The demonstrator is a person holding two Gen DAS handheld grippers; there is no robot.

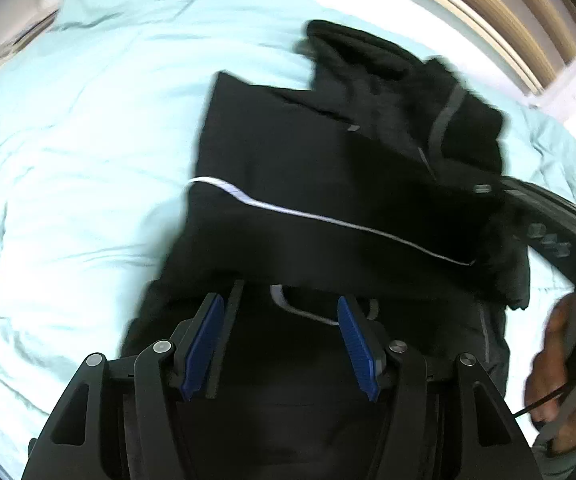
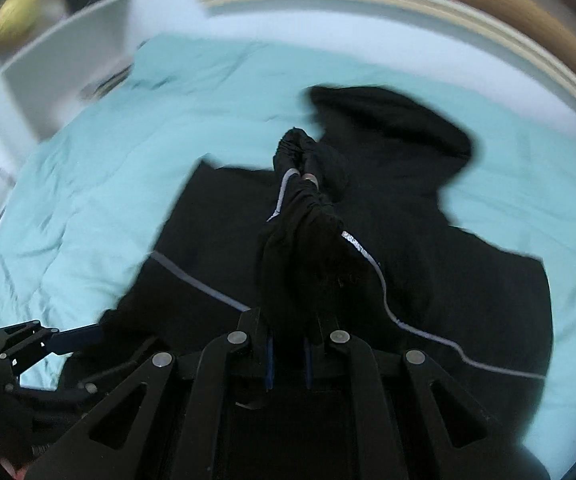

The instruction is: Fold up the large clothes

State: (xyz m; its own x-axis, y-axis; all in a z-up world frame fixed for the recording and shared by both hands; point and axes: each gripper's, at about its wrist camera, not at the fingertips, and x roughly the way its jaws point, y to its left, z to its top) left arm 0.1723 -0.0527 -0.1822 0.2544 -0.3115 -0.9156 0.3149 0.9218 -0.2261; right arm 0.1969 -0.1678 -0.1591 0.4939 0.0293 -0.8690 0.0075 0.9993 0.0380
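Note:
A black jacket (image 1: 327, 168) with thin white piping lies spread on a pale blue bed cover (image 1: 68, 160); its hood points to the far side. My left gripper (image 1: 280, 312) is open and empty, its blue pads (image 1: 204, 344) just above the jacket's near part. My right gripper (image 2: 288, 344) is shut on a bunched sleeve (image 2: 307, 240) of the jacket (image 2: 467, 280) and holds it up over the jacket's body. The left gripper also shows at the lower left of the right wrist view (image 2: 72, 336). The right gripper shows at the right edge of the left wrist view (image 1: 547, 216).
The bed cover (image 2: 128, 160) surrounds the jacket on all sides. A wooden headboard (image 1: 487, 8) runs along the far edge. A white shelf unit (image 2: 56, 52) stands beyond the bed's far left corner. A hand (image 1: 559, 360) holds the right gripper.

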